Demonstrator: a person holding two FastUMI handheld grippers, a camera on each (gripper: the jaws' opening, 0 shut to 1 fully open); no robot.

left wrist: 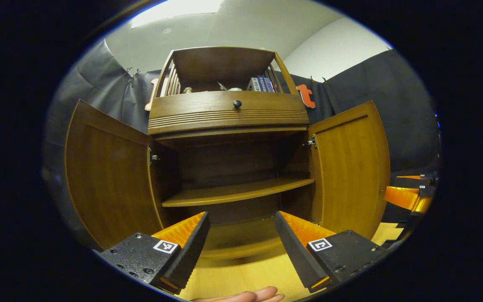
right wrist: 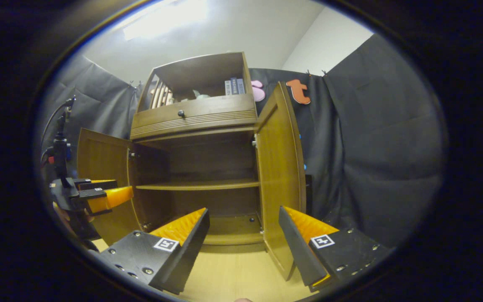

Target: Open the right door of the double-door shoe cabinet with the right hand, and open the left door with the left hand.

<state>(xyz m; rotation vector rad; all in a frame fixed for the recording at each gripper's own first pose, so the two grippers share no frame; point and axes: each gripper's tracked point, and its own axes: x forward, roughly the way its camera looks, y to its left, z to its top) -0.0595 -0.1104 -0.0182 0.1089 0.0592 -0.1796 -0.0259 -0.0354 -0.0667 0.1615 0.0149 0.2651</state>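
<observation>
Doors (left wrist: 107,176) open; fingers (left wrist: 195,239) seemingly apart

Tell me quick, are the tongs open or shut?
Left tongs: open, holding nothing.
Right tongs: open, holding nothing.

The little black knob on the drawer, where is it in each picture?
Left gripper view: the black knob sits near the top middle, on the drawer front above the open cabinet.
Right gripper view: the black knob sits upper left of middle, on the same drawer front.
Shared landmark: the inner shelf lies below the knob in both views, between the two open doors.
</observation>
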